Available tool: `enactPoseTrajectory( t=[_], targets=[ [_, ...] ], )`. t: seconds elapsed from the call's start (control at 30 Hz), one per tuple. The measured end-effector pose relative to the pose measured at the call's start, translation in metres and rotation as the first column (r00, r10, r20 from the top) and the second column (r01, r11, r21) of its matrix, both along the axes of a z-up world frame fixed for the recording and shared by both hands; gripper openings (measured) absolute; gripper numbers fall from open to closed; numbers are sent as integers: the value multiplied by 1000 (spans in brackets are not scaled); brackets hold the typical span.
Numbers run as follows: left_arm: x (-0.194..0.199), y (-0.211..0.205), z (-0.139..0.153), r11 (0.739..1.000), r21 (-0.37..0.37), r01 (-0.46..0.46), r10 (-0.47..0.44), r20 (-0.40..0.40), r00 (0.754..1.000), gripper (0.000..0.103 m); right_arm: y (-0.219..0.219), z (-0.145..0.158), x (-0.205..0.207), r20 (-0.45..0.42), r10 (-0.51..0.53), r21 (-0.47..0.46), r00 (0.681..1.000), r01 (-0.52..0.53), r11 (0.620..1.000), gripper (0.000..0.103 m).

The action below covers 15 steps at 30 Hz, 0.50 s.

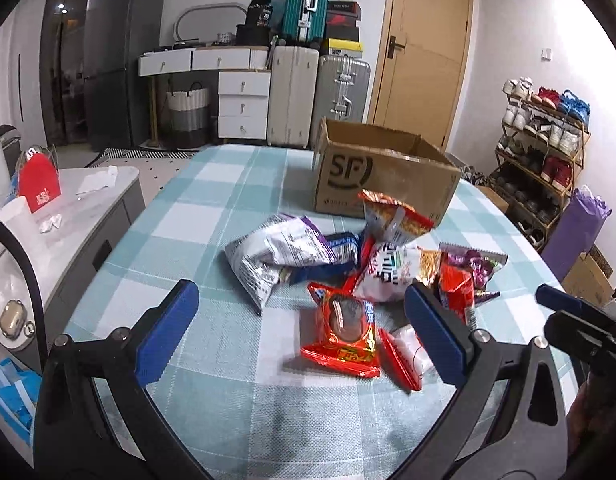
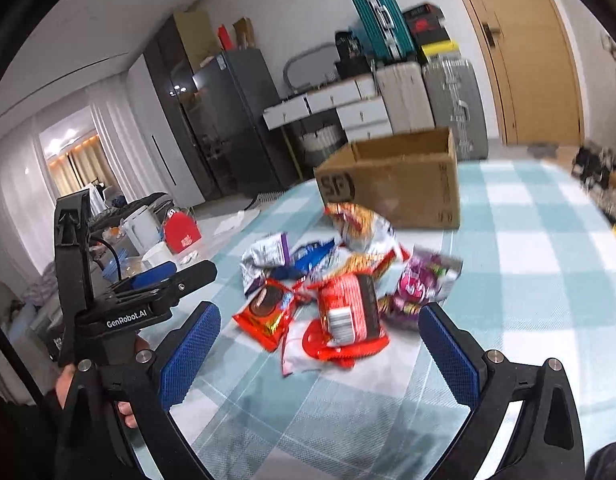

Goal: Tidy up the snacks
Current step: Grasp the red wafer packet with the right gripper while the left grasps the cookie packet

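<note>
2 wide-open grippers, left gripper and right gripper, face crinkled, glossy snack packets heaped before a cardboard box

Two wrist views, both low over the near edge of the table.
Left view facing straight across toward the far cardboard box; right view tilted, aimed far-left, slightly nearer the snack pile. Shared: pile, box, checked cloth, far luggage.

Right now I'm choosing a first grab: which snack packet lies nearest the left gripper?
The red cookie packet, lying flat between the open left gripper fingers; the others sit farther back.
</note>
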<state>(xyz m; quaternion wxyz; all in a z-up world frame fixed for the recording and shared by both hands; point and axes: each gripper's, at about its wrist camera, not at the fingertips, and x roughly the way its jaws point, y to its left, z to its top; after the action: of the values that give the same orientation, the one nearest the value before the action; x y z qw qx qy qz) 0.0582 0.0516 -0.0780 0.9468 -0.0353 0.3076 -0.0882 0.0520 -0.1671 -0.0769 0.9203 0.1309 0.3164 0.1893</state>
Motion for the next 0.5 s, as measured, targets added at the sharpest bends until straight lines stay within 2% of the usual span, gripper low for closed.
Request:
enactPoseTrajectory(
  t=[0.2,0.3,0.4,0.5],
  targets=[
    [4,-9,-16,1000,11,18,-18,-15,1000,103,-3,-24,16,-79,9,61,997,-4,998,101],
    [7,-11,-26,999,7,44,-44,-47,998,103,-2,-38,25,-140,11,49,990,-4,999,101],
    [9,-14,-32,998,25,51,-49,-59,997,103,-2,-47,30,-159,14,62,987,-4,998,100],
    [9,-14,-34,999,9,46,-46,-50,998,103,0,-49,34,-158,13,57,987,-4,998,100]
  ],
)
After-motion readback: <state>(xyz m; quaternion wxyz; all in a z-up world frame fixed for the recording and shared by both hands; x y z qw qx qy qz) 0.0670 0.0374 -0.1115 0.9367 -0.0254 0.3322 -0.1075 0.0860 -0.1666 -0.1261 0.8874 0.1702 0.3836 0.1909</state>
